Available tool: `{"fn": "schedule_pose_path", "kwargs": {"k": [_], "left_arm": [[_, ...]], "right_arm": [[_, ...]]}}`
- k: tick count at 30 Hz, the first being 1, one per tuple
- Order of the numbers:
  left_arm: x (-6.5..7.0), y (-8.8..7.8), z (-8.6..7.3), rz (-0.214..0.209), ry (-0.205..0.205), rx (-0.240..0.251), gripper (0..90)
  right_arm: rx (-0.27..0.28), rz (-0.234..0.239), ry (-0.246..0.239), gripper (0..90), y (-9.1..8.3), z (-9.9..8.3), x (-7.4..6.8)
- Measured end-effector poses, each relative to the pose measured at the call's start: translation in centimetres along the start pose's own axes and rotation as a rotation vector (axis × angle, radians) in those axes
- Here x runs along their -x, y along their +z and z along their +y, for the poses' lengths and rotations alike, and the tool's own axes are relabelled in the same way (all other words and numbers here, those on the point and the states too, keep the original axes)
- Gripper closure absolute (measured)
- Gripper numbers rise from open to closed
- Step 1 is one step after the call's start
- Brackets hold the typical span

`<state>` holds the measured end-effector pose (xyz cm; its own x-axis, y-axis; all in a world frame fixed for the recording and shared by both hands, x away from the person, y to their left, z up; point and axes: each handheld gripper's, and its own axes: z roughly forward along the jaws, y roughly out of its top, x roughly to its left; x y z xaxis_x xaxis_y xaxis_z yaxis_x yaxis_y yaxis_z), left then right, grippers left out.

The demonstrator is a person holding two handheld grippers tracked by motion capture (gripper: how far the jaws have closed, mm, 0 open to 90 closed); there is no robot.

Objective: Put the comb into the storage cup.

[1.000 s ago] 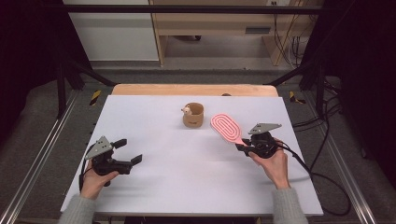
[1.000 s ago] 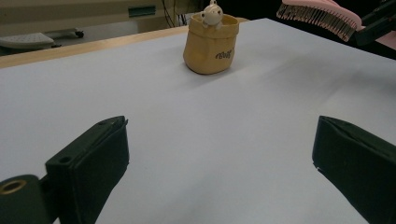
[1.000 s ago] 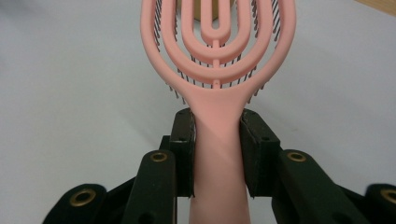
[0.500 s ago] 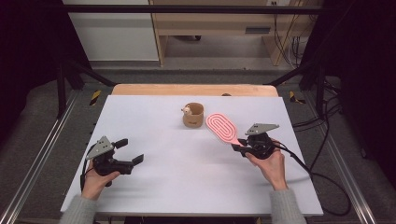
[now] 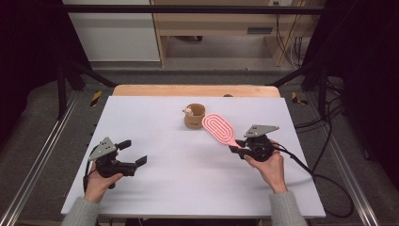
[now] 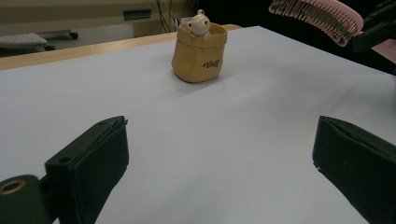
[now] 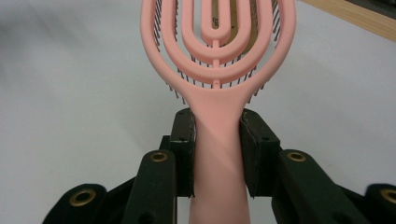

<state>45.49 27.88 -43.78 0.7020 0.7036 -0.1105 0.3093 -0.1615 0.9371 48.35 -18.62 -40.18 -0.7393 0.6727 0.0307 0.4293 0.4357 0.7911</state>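
A pink vented hairbrush point(image 5: 219, 129) point(image 7: 217, 42) is held off the white table point(image 5: 188, 179), its head reaching toward a small tan cup point(image 5: 194, 116) point(image 6: 199, 52) with a little animal figure on its rim. My right gripper point(image 5: 241, 149) point(image 7: 218, 154) is shut on the brush's handle, both pads pressed against it. In the left gripper view the brush's bristles point(image 6: 317, 16) hang downward at the upper right. My left gripper point(image 5: 133, 153) point(image 6: 224, 177) sits at the table's front left, jaws open wide with nothing between them.
A wooden strip point(image 5: 195, 90) runs along the table's far edge. Metal rails point(image 5: 42, 155) flank the table, and cables point(image 5: 324, 174) trail off to the right. Shelving stands behind the table.
The right gripper has carried the brush a little to the left, so its head is nearer the cup. The left gripper has stayed in place.
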Motion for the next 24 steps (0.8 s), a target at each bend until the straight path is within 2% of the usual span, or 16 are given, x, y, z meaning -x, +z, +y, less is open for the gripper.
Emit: {"fn": "schedule_pose_path", "kwargs": {"k": [24], "left_arm": [[2.3, 1.3, 0.9, -0.036, -0.018, 0.0, 3.0]], "right_arm": [[0.019, 0.009, -0.009, 69.3, 0.2, 0.3, -0.5]]}}
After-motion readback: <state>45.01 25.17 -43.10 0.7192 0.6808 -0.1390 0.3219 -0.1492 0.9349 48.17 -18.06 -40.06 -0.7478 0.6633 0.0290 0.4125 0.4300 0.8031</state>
